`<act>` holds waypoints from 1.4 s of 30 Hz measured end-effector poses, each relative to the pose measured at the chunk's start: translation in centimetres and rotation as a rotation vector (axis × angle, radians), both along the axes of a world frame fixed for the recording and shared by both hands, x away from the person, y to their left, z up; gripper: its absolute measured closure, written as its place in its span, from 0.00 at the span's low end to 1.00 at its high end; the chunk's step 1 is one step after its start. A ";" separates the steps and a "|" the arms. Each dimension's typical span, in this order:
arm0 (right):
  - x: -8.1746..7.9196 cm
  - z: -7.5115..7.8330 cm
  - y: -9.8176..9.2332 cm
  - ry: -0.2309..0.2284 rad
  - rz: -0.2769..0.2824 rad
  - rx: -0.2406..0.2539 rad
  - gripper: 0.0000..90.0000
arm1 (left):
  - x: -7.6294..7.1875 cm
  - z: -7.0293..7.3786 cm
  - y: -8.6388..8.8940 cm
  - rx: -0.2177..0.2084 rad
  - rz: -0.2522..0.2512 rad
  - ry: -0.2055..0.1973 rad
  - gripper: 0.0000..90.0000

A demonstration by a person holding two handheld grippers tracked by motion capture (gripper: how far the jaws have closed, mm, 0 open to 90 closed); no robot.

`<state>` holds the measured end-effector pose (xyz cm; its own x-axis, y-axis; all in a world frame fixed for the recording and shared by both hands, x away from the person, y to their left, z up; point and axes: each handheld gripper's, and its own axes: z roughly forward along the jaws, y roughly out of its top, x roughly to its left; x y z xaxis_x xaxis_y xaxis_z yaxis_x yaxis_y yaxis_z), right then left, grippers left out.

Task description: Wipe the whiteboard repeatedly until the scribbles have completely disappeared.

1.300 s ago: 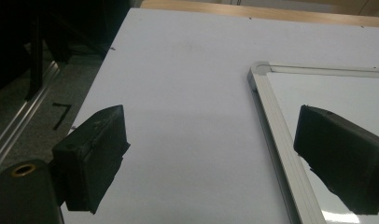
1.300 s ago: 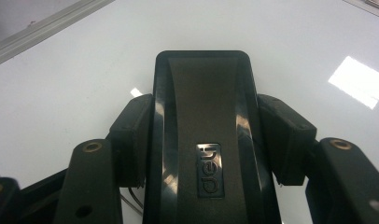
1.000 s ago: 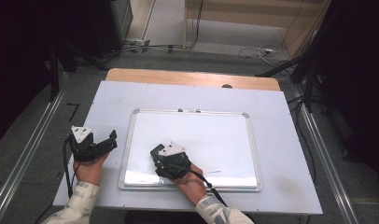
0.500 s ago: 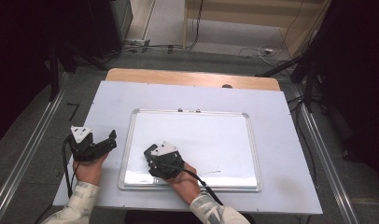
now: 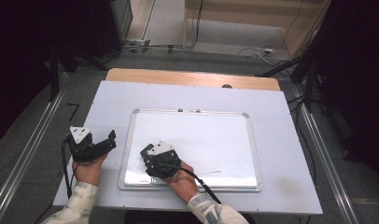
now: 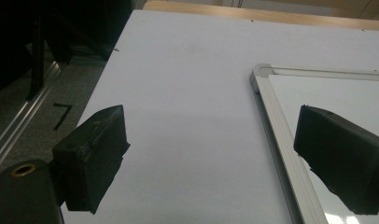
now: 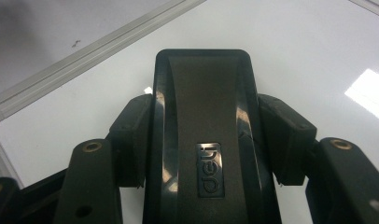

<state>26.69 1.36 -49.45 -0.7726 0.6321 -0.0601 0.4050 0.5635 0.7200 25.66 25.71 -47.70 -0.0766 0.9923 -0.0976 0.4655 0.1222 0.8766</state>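
High view: left gripper [image 5: 106, 142] sits on the table [image 5: 281, 140] just beside the whiteboard [image 5: 215, 135]'s left edge; right gripper [image 5: 149, 161] is over the board's near-left corner, w/ a black eraser [image 5: 152, 165] under it.

Left gripper view: jaws wide apart, nothing btwn them but bare table; board frame runs just inside the right-hand jaw.

Right gripper view: jaws clamped on both sides of the eraser, "deli" badge up, board surface ahead of the jaws.
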 end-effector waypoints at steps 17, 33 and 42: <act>-0.1 0.1 -1.7 0.001 0.012 -0.021 0.44 | -0.2 0.0 0.1 0.002 0.008 -0.001 0.11; 0.0 0.0 -1.3 -0.001 0.023 -0.021 0.44 | 0.0 0.0 0.1 -0.002 0.006 0.000 0.11; -0.3 0.0 -2.6 -0.003 0.013 -0.018 0.44 | -0.1 0.0 0.0 0.006 0.003 0.002 0.11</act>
<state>26.42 -1.23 -49.46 -0.7804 0.6209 -0.0735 0.3957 0.5815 0.7108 25.59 25.71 -47.71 -0.0797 0.9926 -0.0914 0.4672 0.1182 0.8762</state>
